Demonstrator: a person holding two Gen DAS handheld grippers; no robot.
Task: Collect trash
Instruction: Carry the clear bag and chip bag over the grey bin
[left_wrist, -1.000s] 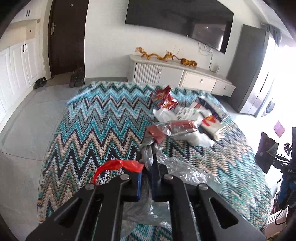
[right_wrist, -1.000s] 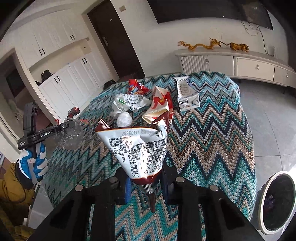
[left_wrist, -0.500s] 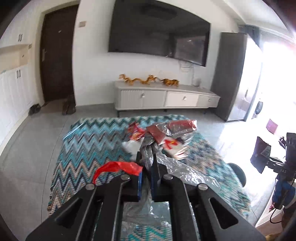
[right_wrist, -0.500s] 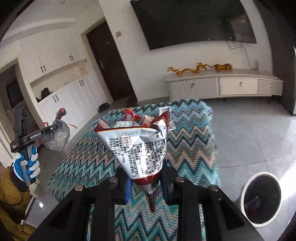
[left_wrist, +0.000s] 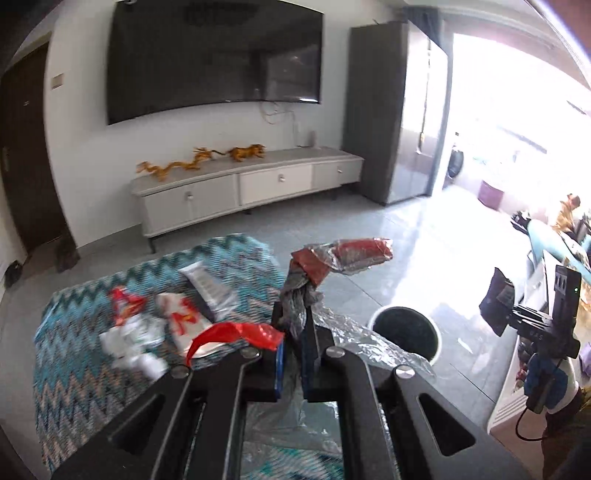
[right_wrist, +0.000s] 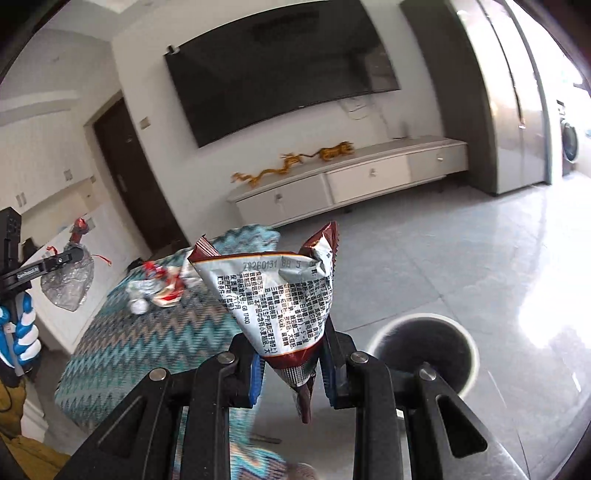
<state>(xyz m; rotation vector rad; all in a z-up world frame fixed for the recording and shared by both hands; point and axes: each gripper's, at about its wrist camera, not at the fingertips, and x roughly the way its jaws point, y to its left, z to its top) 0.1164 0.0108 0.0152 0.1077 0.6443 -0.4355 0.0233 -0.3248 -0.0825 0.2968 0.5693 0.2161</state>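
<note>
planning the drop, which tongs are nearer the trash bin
Right. The right tongs sit just beside the trash bin, while the left tongs show it farther ahead.

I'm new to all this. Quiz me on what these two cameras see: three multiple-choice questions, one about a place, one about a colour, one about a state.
1. Where does the round bin stand?
A. On the tiled floor
B. On the zigzag rug
C. On the TV cabinet

2. What colour are the dragon figures on the cabinet?
A. Blue
B. Golden
C. White

3. What is the right gripper doing?
A. Hanging open and empty
B. Clamped on a printed snack wrapper
C. Holding a cup

Answers: 1 A, grey tiles surround the bin, clear of the rug. 2 B, they look golden-orange. 3 B, the wrapper's lower end sits pinched between the fingers.
</note>
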